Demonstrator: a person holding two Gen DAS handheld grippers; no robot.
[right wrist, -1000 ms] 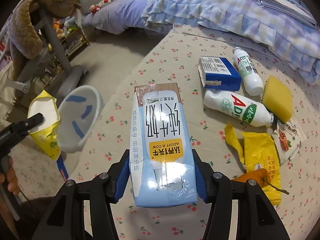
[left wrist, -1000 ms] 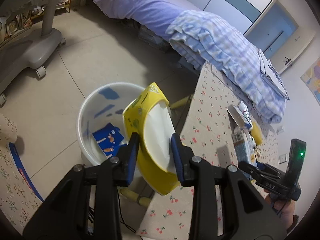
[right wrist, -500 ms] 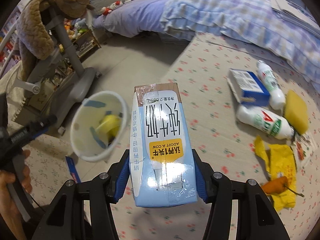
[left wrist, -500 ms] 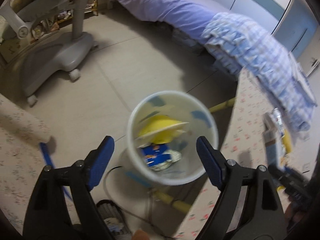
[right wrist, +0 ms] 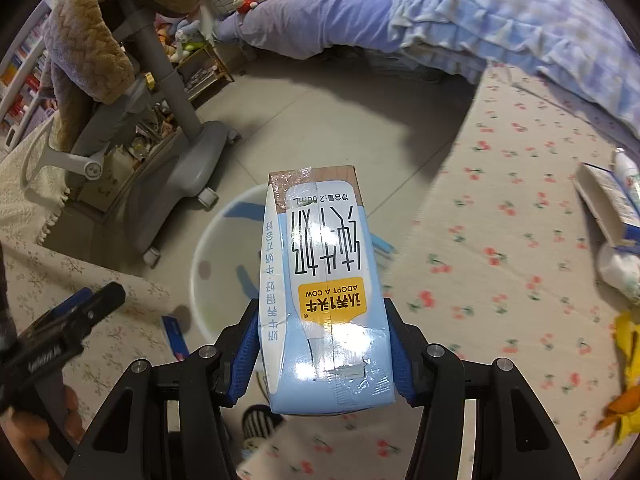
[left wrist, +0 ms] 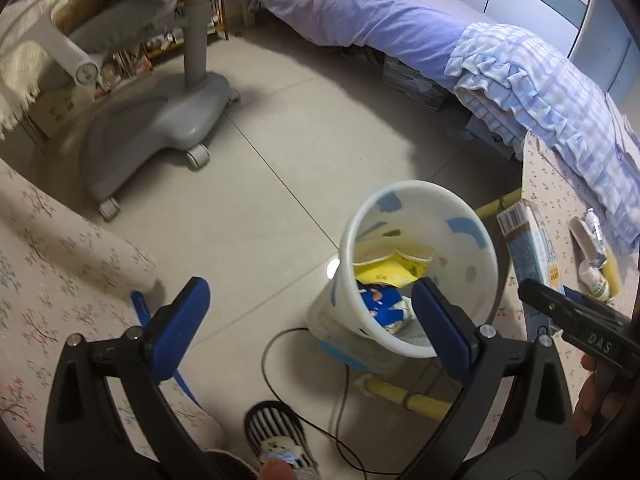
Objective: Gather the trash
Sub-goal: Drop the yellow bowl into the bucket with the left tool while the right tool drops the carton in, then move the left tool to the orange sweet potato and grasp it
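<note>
Our right hand-held gripper (right wrist: 322,354) clamps the milk carton (right wrist: 320,292) above the white bin (left wrist: 420,280) while the left hand-held gripper (left wrist: 308,320), jaws just opened wide and empty, hovers nearby; released off-centre, we risk the carton clipping the rim and falling to the floor (left wrist: 280,152).

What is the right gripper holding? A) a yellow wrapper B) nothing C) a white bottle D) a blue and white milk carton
D: the right gripper has its blue fingers pressed on both sides of a blue and white milk carton, held over the white bin.
</note>
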